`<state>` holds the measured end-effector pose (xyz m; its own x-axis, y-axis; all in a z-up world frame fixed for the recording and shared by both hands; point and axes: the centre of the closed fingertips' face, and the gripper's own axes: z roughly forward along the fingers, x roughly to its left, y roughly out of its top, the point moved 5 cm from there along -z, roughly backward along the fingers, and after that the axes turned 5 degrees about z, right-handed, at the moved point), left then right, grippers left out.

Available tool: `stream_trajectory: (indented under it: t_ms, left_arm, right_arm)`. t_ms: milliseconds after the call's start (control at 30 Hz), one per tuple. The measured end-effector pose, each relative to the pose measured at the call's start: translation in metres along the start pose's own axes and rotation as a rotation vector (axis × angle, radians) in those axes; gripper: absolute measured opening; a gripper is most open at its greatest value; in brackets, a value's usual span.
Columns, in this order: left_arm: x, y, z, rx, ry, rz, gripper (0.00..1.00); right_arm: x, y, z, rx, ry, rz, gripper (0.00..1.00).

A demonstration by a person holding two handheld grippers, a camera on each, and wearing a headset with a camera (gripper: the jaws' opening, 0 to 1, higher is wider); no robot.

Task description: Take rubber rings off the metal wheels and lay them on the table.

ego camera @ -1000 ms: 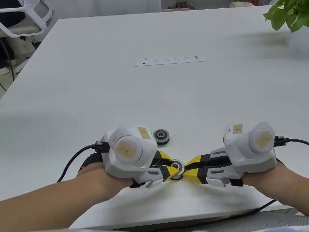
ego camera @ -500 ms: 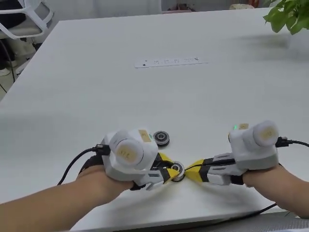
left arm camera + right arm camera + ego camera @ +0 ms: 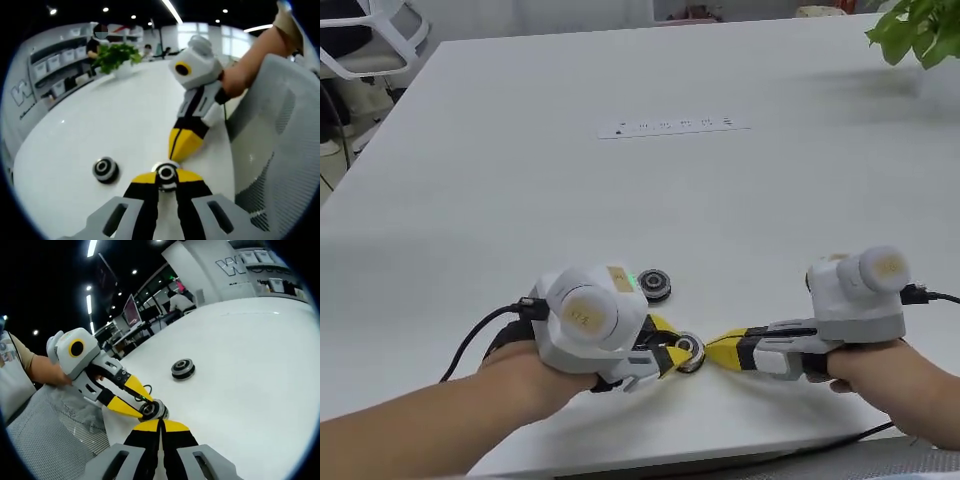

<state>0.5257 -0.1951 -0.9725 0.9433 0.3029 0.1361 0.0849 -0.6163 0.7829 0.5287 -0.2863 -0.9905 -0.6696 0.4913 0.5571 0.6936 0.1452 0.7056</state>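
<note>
Near the spare wheel, left gripper clamps a wheel steady; right gripper, jaws pressed together, noses its ring, likely to peel it.

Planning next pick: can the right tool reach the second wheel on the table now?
Likely yes. The second wheel lies alone on the table, nothing between it and the right tool. But that tool's jaws look shut at the held wheel in the left tool, so it must back off first.
</note>
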Motion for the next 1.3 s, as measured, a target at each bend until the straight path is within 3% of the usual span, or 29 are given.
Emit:
stream_trajectory:
  t_ms: [67,100,133,200,433,900,1300]
  left_arm:
    - [0.0,0.0001,0.0001,0.0,0.0,0.0,0.12]
    - [0.0,0.0,0.0002,0.001,0.0,-0.001,0.12]
    - [0.0,0.0,0.0003,0.0,0.001,-0.001,0.12]
    - [-0.0001,0.0001,0.0005,0.0,0.002,-0.002,0.12]
    - [-0.0001,0.0001,0.0008,0.001,0.005,-0.003,0.12]
    - [-0.0001,0.0003,0.0008,0.004,0.007,-0.004,0.12]
    - [-0.0004,0.0005,0.001,0.009,0.012,-0.004,0.12]
  right_arm:
    - [0.0017,-0.0001,-0.0003,-0.003,0.001,0.008,0.0]
    - [0.0018,0.0035,-0.0013,-0.032,-0.004,0.017,0.0]
    - [0.0063,0.0065,-0.0027,-0.046,0.032,0.08,0.0]
    - [0.0072,0.0033,-0.0014,-0.028,0.017,0.047,0.0]
    - [0.0049,0.0036,-0.0025,-0.035,0.029,0.108,0.0]
    - [0.003,0.0064,-0.0035,-0.019,0.032,0.097,0.0]
    - [0.0058,0.0068,-0.0023,-0.009,0.05,0.14,0.0]
